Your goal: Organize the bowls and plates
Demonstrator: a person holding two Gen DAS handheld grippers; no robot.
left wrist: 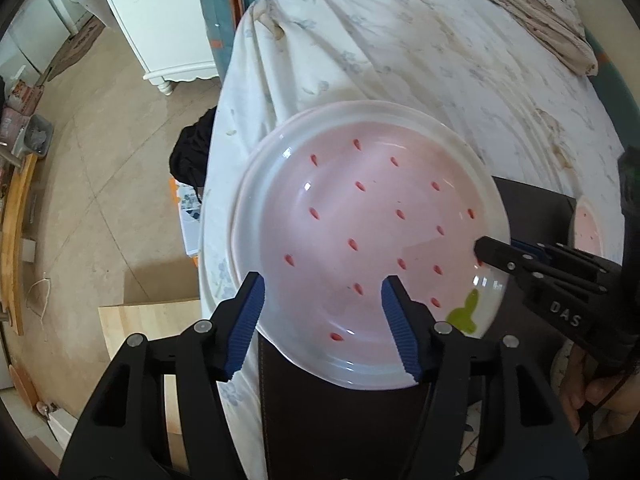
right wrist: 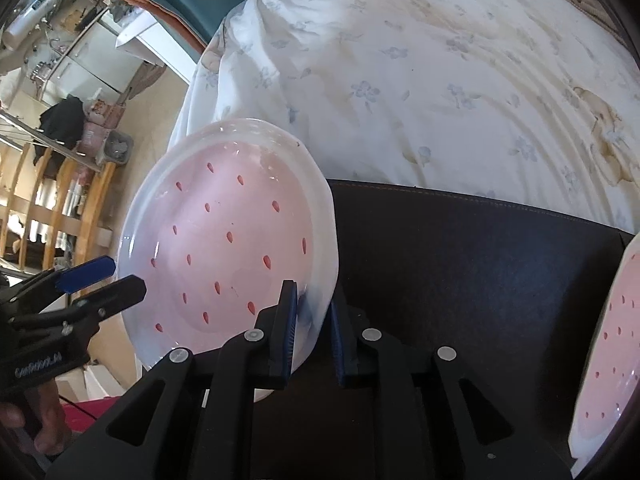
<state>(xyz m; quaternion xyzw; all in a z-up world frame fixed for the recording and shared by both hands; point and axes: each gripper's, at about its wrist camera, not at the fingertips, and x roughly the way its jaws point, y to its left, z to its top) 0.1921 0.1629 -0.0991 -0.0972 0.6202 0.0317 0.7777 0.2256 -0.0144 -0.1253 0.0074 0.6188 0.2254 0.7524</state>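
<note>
Step in hand: a pink strawberry plate [left wrist: 368, 236] is held up, tilted, over the edge of a dark table [right wrist: 460, 264]; it is judged to be on its way toward a second plate [right wrist: 608, 352] lying well to the right of the right tongs.
Right tongs [right wrist: 314, 320]: closed narrow on the plate's rim, one pad inside the dish, the other behind it.
Left tongs [left wrist: 322, 312]: spread wide, with the near rim lying between the pads [left wrist: 248, 320]; no squeeze on the plate is seen, and contact cannot be told.
Doing it well: the whole weight appears to be carried by one rim pinch, so the plate should be kept from swinging; the left tongs could be closed on the near rim or kept under it as a guard. The plate should be levelled before being lowered, and released only once seated, since glazed ware may slide.
Surroundings: a bed with a flowered sheet [right wrist: 420, 72] lies beyond both tongs.
Hidden or unclear: the second plate is cut off by the frame edge; whether more dishes lie beneath it cannot be told. No bowls are seen. The outer pad of the right tongs is partly masked by the rim.
</note>
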